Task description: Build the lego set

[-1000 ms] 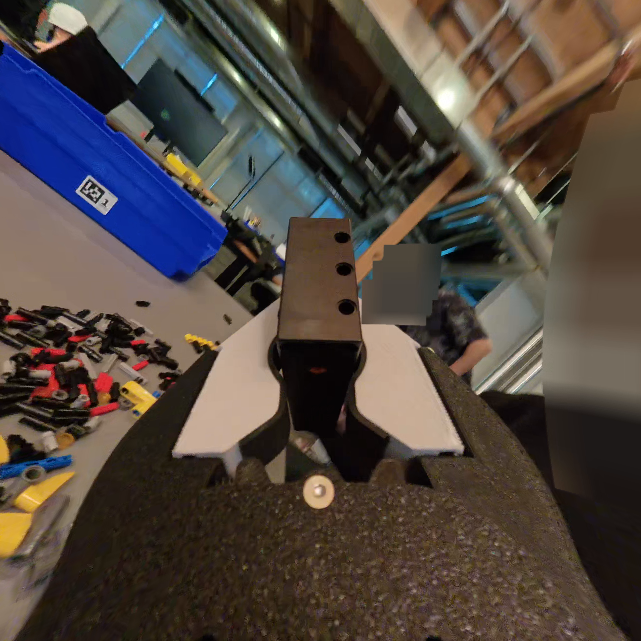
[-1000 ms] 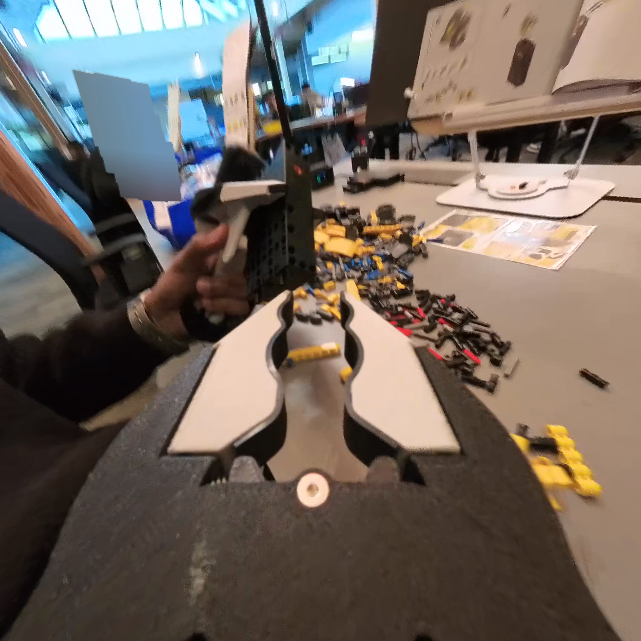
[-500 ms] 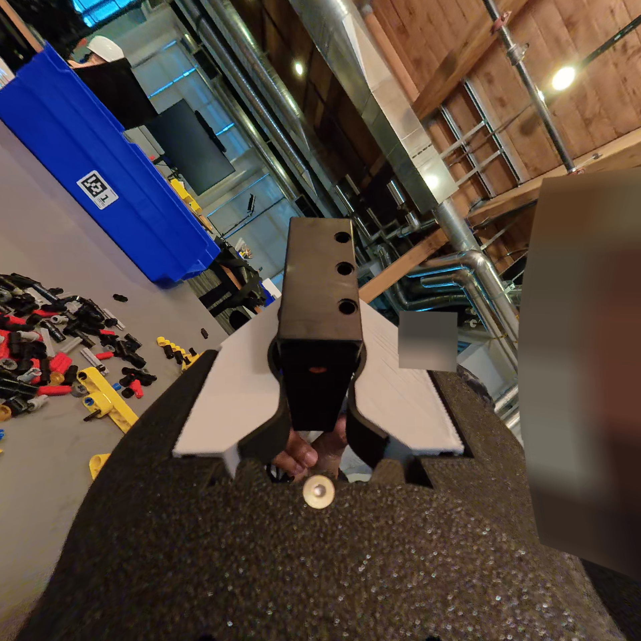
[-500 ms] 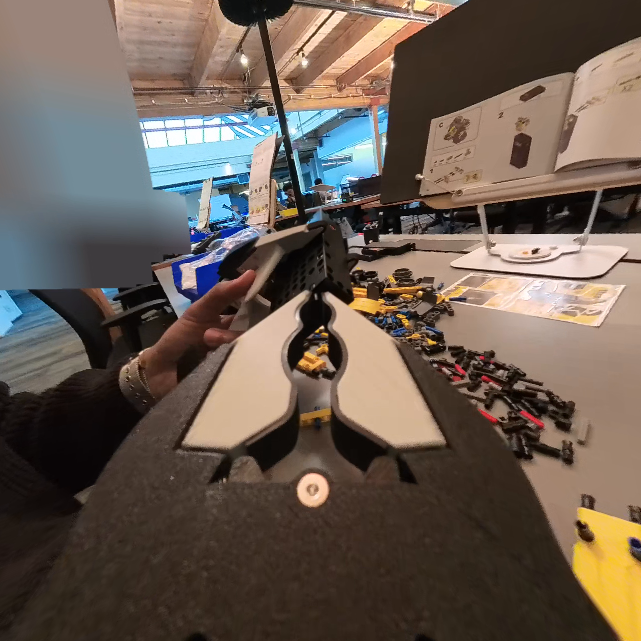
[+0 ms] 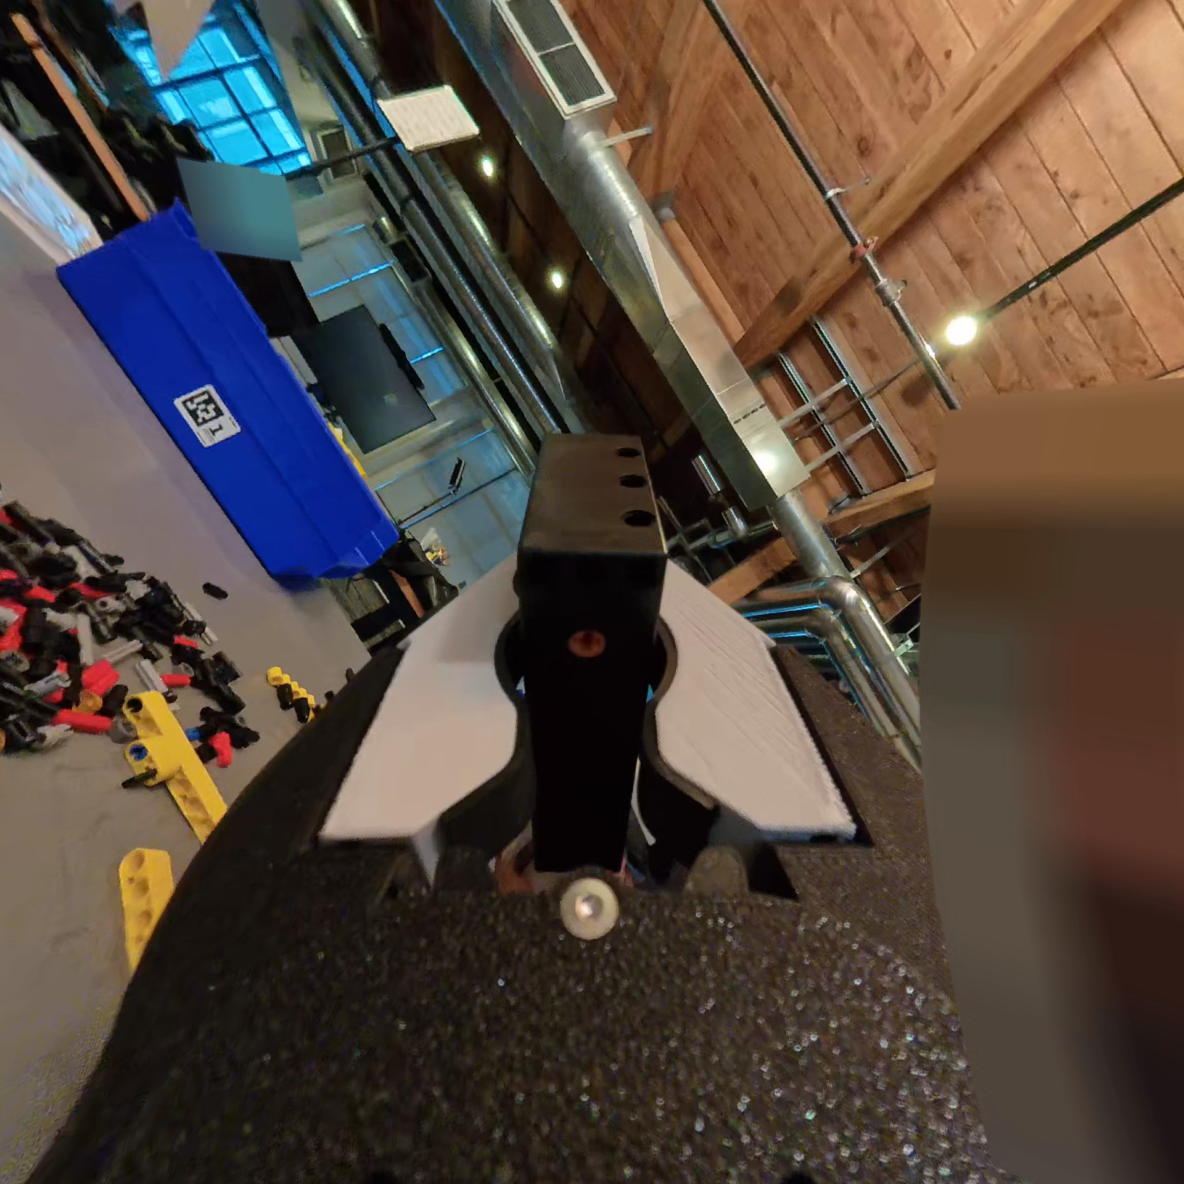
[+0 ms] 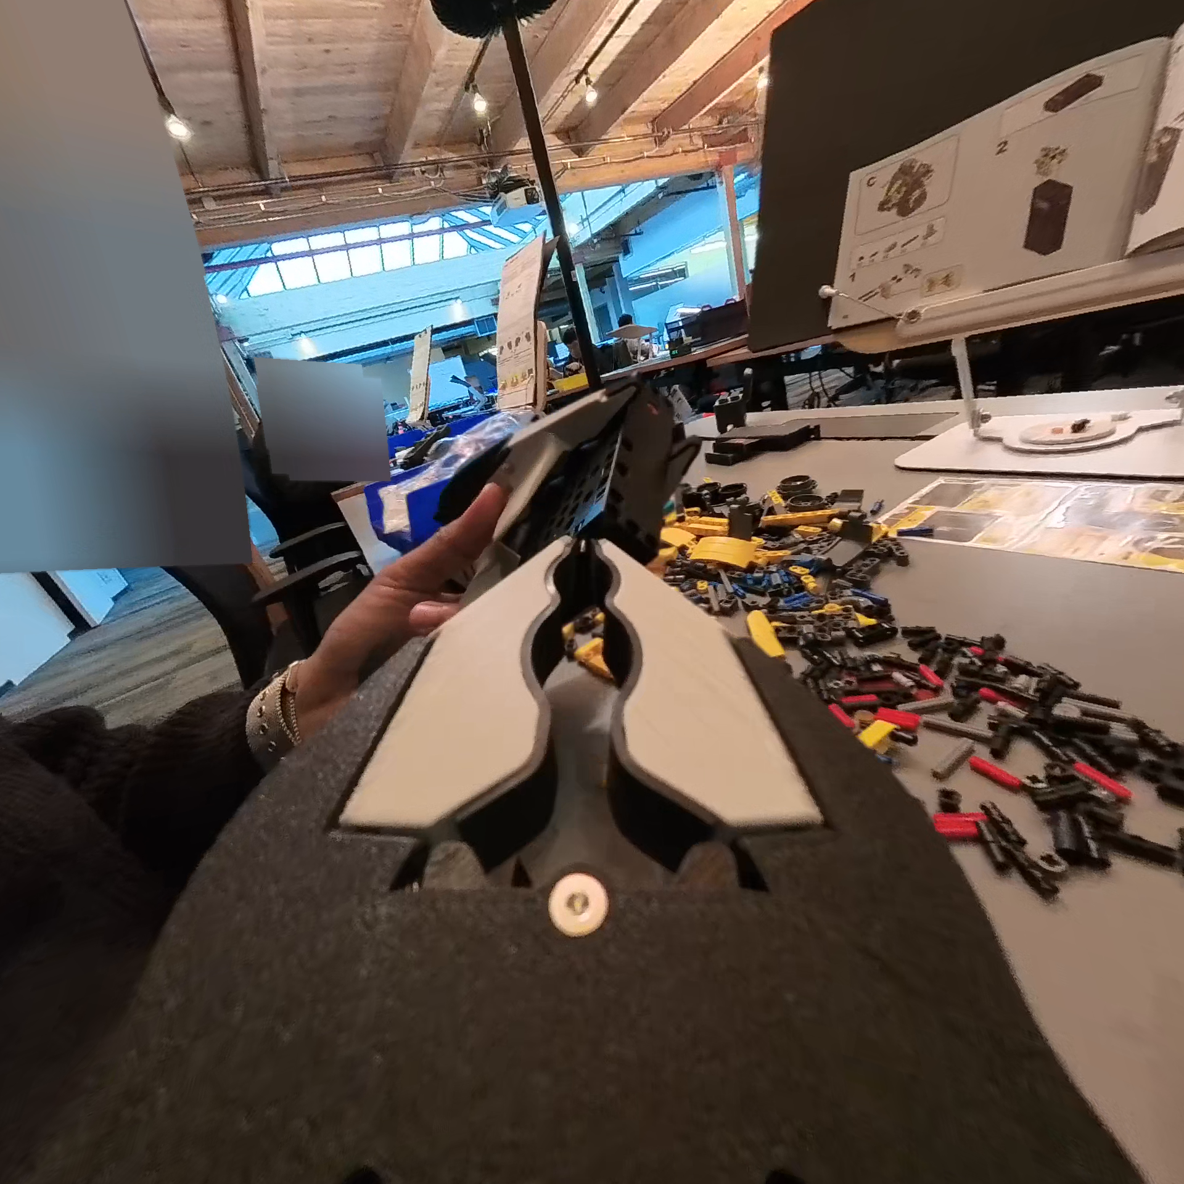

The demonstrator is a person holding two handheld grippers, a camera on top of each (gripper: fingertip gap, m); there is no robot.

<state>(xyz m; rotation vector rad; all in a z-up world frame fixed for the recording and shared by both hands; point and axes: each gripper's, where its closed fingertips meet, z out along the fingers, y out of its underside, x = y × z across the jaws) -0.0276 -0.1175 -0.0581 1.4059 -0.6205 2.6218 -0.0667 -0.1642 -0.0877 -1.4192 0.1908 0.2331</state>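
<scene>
Since the earlier frames the left gripper (image 5: 588,647) has tilted further upward, so its view now takes in more ceiling and less table, while the right gripper (image 6: 586,564) has narrowed from a clear gap to fingertips that almost meet. Nearest the left wrist camera, the white fingers (image 5: 435,724) are clamped on a black block (image 5: 589,641) with three round holes along its top face and a small red dot on its near face; the block stands upright between them, raised off the grey table (image 5: 70,852). Beyond it lie yellow beams (image 5: 170,762), then loose black and red pins (image 5: 83,647), then a blue bin (image 5: 256,435). In the right wrist view, the right gripper's tips are nearly closed with nothing seen between them, just in front of the raised block (image 6: 615,474). A bare hand (image 6: 397,602) supports the left gripper from below. Farther off stands an open instruction booklet (image 6: 999,205) on a stand.
</scene>
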